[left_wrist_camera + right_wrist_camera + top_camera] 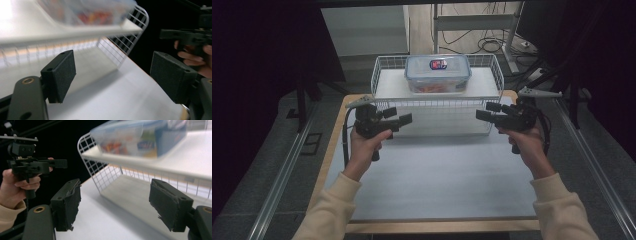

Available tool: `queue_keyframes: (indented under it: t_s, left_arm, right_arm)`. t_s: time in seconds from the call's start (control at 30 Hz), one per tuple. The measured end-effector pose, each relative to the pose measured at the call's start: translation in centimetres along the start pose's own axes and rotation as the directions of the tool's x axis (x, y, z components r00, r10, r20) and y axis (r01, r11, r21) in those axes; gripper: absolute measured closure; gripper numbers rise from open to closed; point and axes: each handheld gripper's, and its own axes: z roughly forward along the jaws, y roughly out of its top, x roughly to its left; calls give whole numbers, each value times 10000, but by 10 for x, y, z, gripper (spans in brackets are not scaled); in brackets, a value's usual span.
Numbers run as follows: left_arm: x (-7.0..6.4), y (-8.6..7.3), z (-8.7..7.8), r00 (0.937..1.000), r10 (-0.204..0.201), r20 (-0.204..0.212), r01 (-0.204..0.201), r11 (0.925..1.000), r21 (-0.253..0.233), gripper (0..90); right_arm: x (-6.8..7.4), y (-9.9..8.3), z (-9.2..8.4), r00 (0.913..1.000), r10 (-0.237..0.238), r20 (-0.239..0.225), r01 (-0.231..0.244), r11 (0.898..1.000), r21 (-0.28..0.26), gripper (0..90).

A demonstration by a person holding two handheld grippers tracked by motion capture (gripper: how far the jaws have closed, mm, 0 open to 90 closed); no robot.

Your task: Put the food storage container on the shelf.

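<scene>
From the high view, a clear lidded container (438, 73) is seen resting on the white shelf inside a wire basket (382, 75) at the table's (437, 175) far edge. The left gripper (398, 116) and right gripper (486, 111) are held in front of the basket, pointing inward, jaws wide and empty. In the left gripper view, the blurred container (85, 11) is seen above spread jaws. In the right gripper view, the container (140, 137) is likewise shown above parted, empty jaws.

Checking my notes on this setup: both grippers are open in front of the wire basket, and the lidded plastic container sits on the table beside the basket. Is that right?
One thing is off. The lidded plastic container sits inside the wire basket, on its white floor, not on the table beside it; the high view shows this. The left gripper and right gripper are open in front of the basket.
</scene>
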Motion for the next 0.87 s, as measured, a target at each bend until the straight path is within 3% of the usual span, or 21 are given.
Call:
queue_keyframes:
  t_s: [0.2, 0.23, 0.27, 0.4, 0.47, 0.53, 0.63, 0.77, 0.87]
  left_arm:
    - [-5, -42, -4, 9998, 53, 171, -63, 9981, 618, 200]
    - [-5, -42, -4, 9998, 53, 171, -63, 9981, 618, 199]
    - [-5, -57, -6, 9999, 123, 45, -126, 9965, 820, 200]
    - [-2, -81, -8, 9996, 241, -164, -221, 9936, 1106, 201]
    - [2, -86, -5, 9998, 51, -202, -23, 9909, 1344, 204]
    - [4, -88, -4, 9998, -149, -142, 166, 9917, 1277, 203]
    - [4, -90, -4, 9998, -163, -98, 175, 9897, 1424, 202]
    - [5, -92, -5, 9998, -149, -146, 168, 9893, 1450, 202]
    - [8, -95, -4, 9996, -227, -194, 254, 9885, 1489, 203]
  right_arm:
    - [5, -41, -3, 9996, 0, -277, 14, 9989, 477, 250]
    - [5, -41, -3, 9996, 0, -277, 14, 9989, 477, 250]
    - [7, -57, -1, 9995, 14, -330, 13, 9967, 811, 249]
    - [9, -83, 4, 9996, 35, -286, 8, 9887, 1497, 241]
    - [10, -88, 8, 9997, -12, -229, 51, 9857, 1687, 236]
    - [11, -91, 12, 9997, -39, -238, 78, 9861, 1662, 234]
    - [13, -92, 13, 9995, -160, -283, 204, 9866, 1618, 225]
    - [14, -97, 11, 9968, -784, 180, 750, 9869, 1429, 171]
    - [7, -105, 8, 9970, -614, 468, 550, 9904, 1268, 152]
